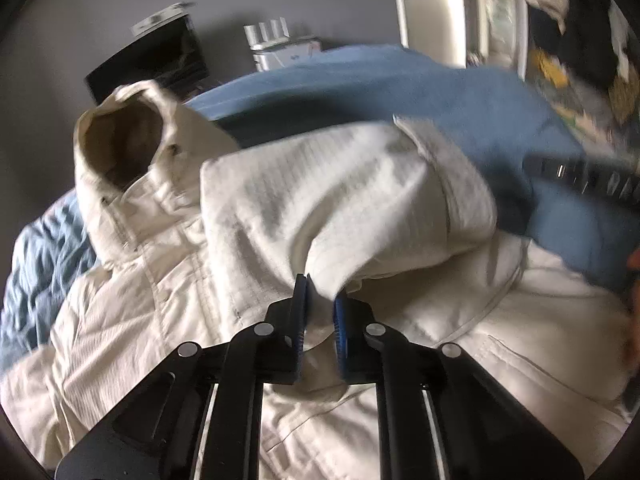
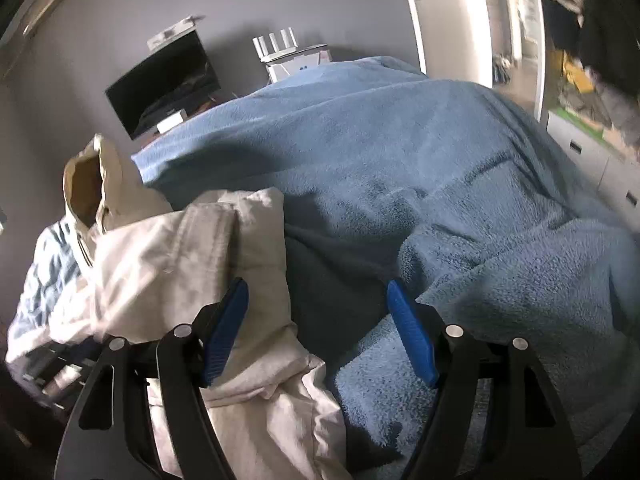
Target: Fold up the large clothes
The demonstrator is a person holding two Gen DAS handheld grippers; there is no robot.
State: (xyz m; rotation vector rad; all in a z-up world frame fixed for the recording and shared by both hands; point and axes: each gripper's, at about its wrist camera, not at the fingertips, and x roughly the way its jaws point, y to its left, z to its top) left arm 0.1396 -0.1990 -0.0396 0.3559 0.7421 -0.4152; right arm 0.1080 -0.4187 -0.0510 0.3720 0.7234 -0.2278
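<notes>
Jacket [image 1: 340,200]: cream, hooded, lay on blue blanket [image 2: 440,160] | left hand-held gripper [image 1: 320,300]: pinched a fold of jacket fabric | right hand-held gripper [image 2: 316,300]: jaws apart, nothing held

Cream hooded jacket [image 1: 168,300] lies spread on the blue blanket [image 2: 400,160], hood [image 1: 120,140] propped open at far left, one sleeve [image 1: 340,200] folded over the body, rumpled
</notes>
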